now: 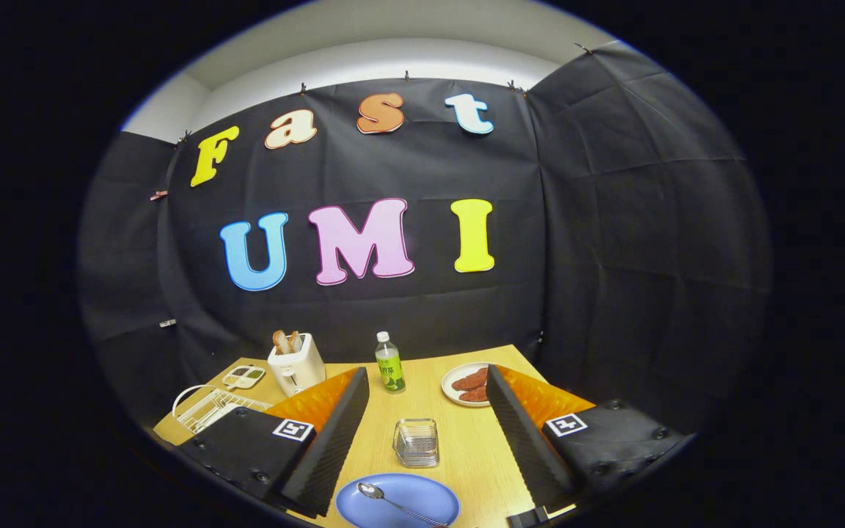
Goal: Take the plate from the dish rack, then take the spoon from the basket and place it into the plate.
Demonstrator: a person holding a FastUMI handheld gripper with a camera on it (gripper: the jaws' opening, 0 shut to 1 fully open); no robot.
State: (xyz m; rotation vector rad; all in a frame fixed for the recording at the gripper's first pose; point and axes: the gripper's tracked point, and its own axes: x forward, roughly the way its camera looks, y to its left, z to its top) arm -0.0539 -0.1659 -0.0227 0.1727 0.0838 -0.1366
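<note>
Gripper [426, 425]: released, fingers spread wide in the lower part of the frame, holding nothing.
Plate [397, 500]: blue, lower centre on the surface [466, 447], between the fingers.
Spoon [393, 500]: lying in the plate.
Basket [416, 442]: small wire one, just above the plate, between the fingers.
Dish rack [206, 407]: white wire, lower left.
Toaster [296, 363]: left of centre, bread in its slots.
Bottle [389, 363]: upright, centre.
Far plate [466, 384]: right of the bottle, brown food on it.
</note>
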